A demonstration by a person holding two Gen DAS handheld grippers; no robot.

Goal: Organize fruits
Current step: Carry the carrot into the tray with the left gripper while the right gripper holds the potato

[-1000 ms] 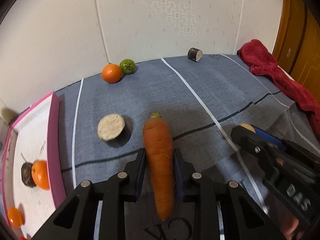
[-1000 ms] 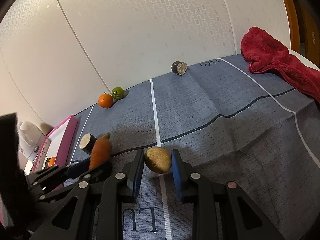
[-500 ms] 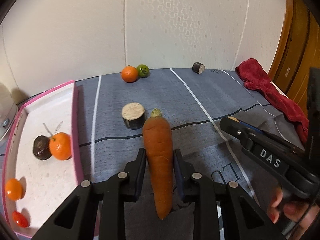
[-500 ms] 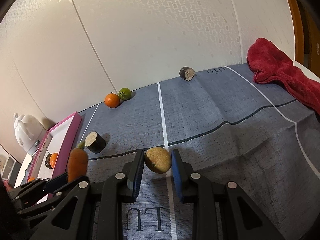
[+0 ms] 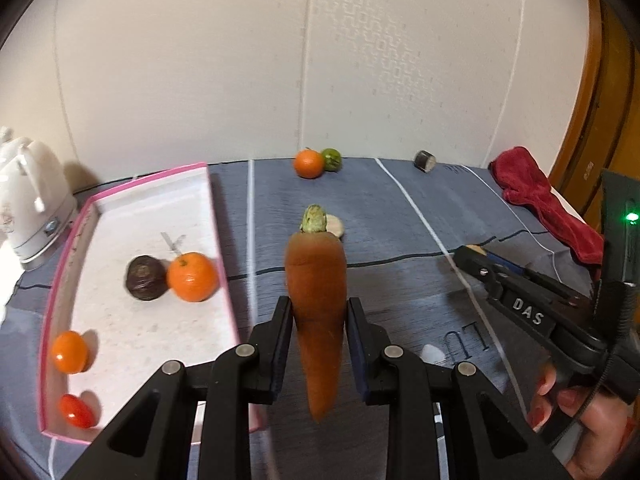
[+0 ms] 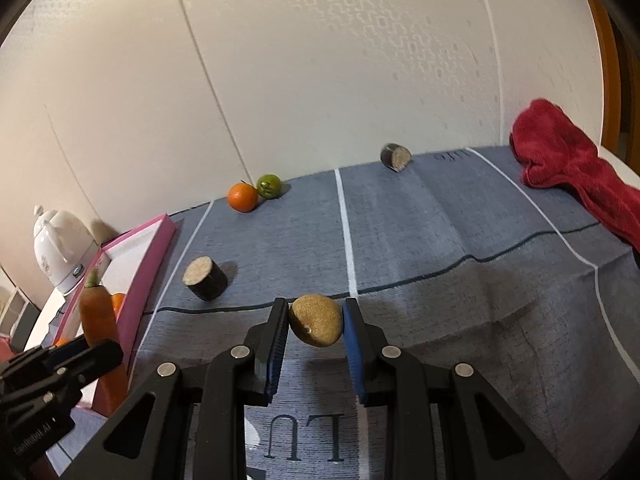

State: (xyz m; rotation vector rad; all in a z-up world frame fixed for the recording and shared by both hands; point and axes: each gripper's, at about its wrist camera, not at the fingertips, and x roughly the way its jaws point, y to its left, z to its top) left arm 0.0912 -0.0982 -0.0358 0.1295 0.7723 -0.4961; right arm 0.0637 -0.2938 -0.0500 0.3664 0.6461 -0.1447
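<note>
Your surface: grey-blue cloth (image 6: pixel 440 240) with white and dark lines | left edge: pink-rimmed tray (image 5: pixel 224 280) | back, by the wall: orange (image 6: pixel 242 197) touching green fruit (image 6: pixel 269 186); dark stub (image 6: pixel 395 157) further right | nearer the tray: cut dark cylinder (image 6: pixel 205 278) | right: red towel (image 6: pixel 568 160)
</note>
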